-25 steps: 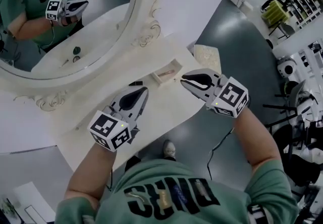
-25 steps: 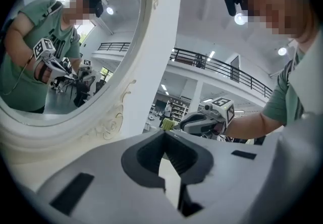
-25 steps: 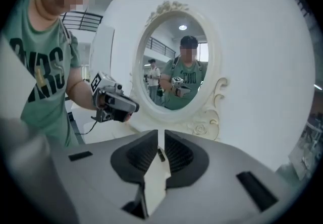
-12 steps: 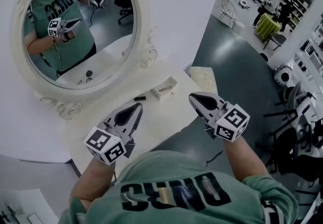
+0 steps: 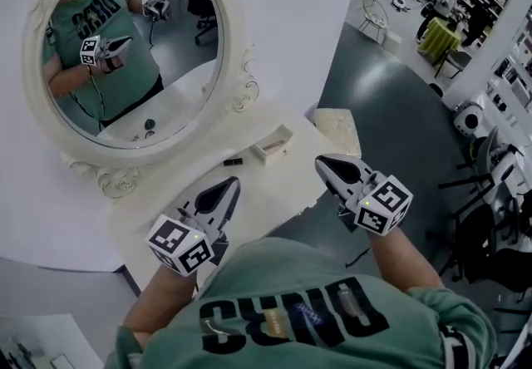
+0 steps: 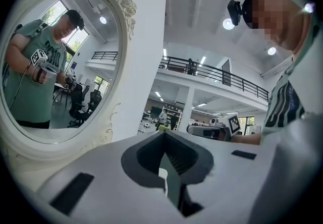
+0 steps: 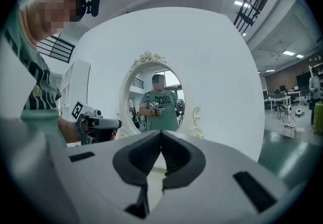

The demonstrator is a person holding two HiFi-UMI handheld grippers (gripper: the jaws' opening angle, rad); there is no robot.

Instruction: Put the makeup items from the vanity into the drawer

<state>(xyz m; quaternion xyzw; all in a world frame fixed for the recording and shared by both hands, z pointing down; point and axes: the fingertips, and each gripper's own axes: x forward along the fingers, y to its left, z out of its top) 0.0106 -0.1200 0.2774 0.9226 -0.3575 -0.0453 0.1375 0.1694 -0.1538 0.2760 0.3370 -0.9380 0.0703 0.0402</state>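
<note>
left tool (image 5: 228, 186) clenched, empty | right tool (image 5: 325, 164) clenched, empty | both barely shifted below white ornate oval mirror (image 5: 125, 51) | small black stick (image 5: 233, 161) on cream counter (image 5: 278, 184) unmoved

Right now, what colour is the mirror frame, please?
The mirror frame is cream white, clearest in the head view.

A large open lab hall: a freestanding white wall panel (image 7: 222, 66) with an ornate mirror (image 5: 125, 51) and vanity (image 5: 249, 193) stands on grey floor (image 5: 391, 110), below a railed mezzanine (image 6: 217, 74), near desks (image 7: 275, 101).
</note>
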